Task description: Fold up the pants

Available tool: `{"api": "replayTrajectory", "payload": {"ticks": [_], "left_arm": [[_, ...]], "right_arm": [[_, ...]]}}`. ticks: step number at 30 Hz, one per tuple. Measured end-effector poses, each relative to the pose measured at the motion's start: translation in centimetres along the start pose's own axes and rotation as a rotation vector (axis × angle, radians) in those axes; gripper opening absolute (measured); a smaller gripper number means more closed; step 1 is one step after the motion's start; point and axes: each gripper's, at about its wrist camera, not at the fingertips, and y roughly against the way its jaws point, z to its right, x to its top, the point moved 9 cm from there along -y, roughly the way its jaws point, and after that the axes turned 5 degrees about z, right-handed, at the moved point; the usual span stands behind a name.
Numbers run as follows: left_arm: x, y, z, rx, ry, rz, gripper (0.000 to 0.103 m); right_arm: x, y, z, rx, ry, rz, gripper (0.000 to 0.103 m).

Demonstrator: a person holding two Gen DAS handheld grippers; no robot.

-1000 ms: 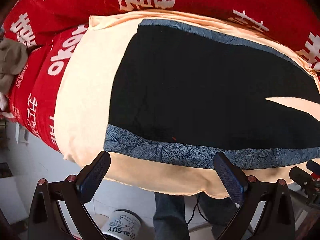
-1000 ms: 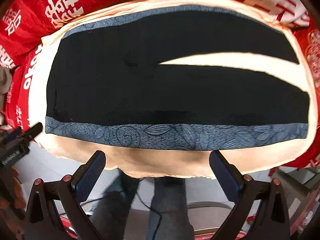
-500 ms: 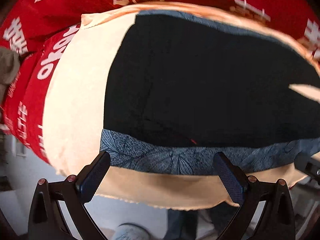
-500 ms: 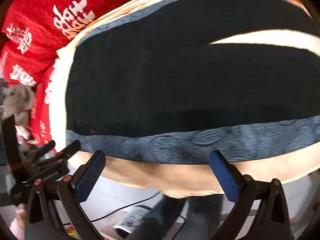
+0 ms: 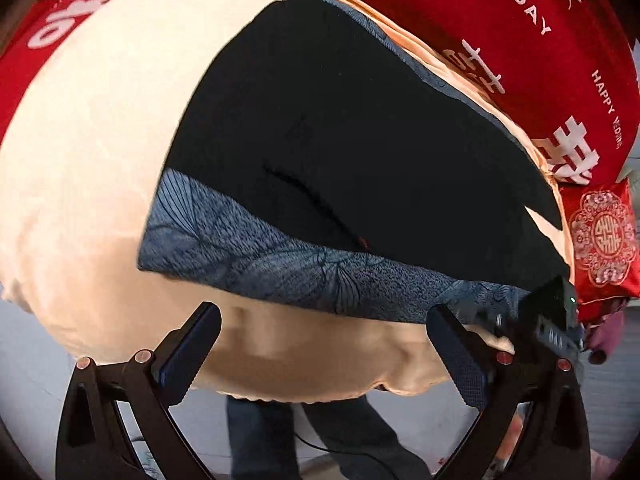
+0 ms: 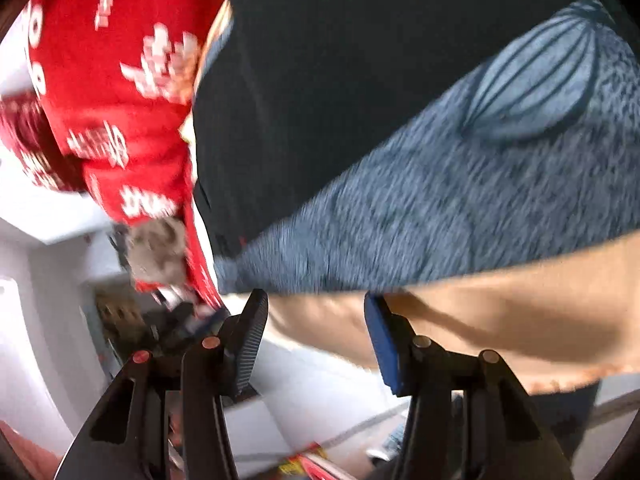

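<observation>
The black pants [image 5: 360, 152] lie flat on a peach cloth [image 5: 92, 152], with a blue leaf-print side stripe [image 5: 288, 264] along the near edge. My left gripper [image 5: 324, 344] is open, just short of the stripe near the waist end. My right gripper [image 6: 316, 316] is partly open, its fingertips at the stripe's [image 6: 440, 208] near edge by the waist corner, holding nothing. The right gripper's body also shows in the left wrist view [image 5: 552, 320] at the right. The right wrist view is blurred.
A red cover with white characters [image 5: 500, 20] lies under the peach cloth and shows again in the right wrist view [image 6: 120, 80]. The person's legs [image 5: 320, 432] stand below the near edge. Clutter and a grey lump [image 6: 160, 248] sit at the left.
Both grippers have moved left and closer to the near edge of the pants. The right gripper has swung to the waist corner and its jaws have narrowed.
</observation>
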Motion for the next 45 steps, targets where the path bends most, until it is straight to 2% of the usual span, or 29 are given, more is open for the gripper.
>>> {"api": "replayTrajectory", "payload": {"ticks": [3, 5, 11, 13, 14, 16, 17, 19, 20, 23, 26, 28, 32, 34, 35, 37, 40, 45], "left_arm": [[-0.3, -0.9, -0.2, -0.029, 0.082, -0.002, 0.103], [-0.6, -1.4, -0.3, -0.075, 0.17, 0.001, 0.103], [2.0, -1.9, -0.3, -0.191, 0.375, 0.062, 0.103], [3.0, -2.6, 0.0, -0.211, 0.401, 0.072, 0.103], [3.5, -2.8, 0.0, -0.196, 0.394, 0.088, 0.103], [4.4, -2.8, 0.2, -0.16, 0.359, 0.118, 0.078], [4.7, -3.1, 0.3, -0.141, 0.34, 0.108, 0.063], [5.0, -3.1, 0.3, -0.149, 0.332, 0.102, 0.055], [5.1, -3.0, 0.3, -0.15, 0.325, 0.098, 0.048], [5.4, -2.5, 0.1, -0.157, 0.299, 0.088, 0.048], [5.1, -1.7, 0.1, -0.156, 0.248, 0.067, 0.048], [5.3, -1.6, 0.4, -0.152, 0.213, 0.06, 0.048], [5.0, -1.8, 0.4, -0.119, 0.163, 0.041, 0.048], [4.8, -1.9, 0.0, -0.085, 0.149, 0.037, 0.048], [4.7, -1.9, -0.3, -0.069, 0.153, 0.035, 0.048], [4.9, -1.3, -0.3, -0.058, 0.172, 0.04, 0.048], [6.1, 0.0, 0.8, -0.05, 0.184, 0.063, 0.048], [11.6, 2.6, 4.7, -0.012, 0.094, 0.151, 0.048]], "right_arm": [[1.6, 0.0, 0.4, 0.07, -0.088, 0.054, 0.055], [2.3, 0.7, -0.7, 0.151, -0.124, 0.071, 0.055], [3.3, 4.3, -6.6, 0.298, -0.05, 0.078, 0.055], [3.7, 5.0, -8.0, 0.329, -0.033, 0.081, 0.055], [3.8, 5.2, -8.5, 0.343, -0.026, 0.08, 0.055], [3.8, 5.6, -8.8, 0.347, -0.011, 0.071, 0.055], [3.6, 5.5, -8.9, 0.332, 0.001, 0.061, 0.055], [3.2, 5.0, -7.9, 0.282, 0.006, 0.045, 0.055], [3.2, 4.8, -7.1, 0.265, 0.0, 0.045, 0.055], [3.3, 4.5, -3.5, 0.204, -0.059, 0.069, 0.055], [3.3, 5.1, -0.3, 0.18, -0.131, 0.122, 0.055], [3.5, 5.9, 1.2, 0.197, -0.177, 0.165, 0.055], [4.8, 7.8, 3.0, 0.294, -0.262, 0.269, 0.055], [5.6, 8.5, 3.7, 0.339, -0.332, 0.301, 0.029], [5.8, 9.0, 3.7, 0.363, -0.362, 0.311, 0.003], [5.9, 9.9, 2.9, 0.362, -0.354, 0.307, 0.003], [6.5, 11.9, -0.3, 0.314, -0.241, 0.266, 0.003], [10.8, 14.9, -7.2, 0.27, -0.057, 0.192, 0.003]]}}
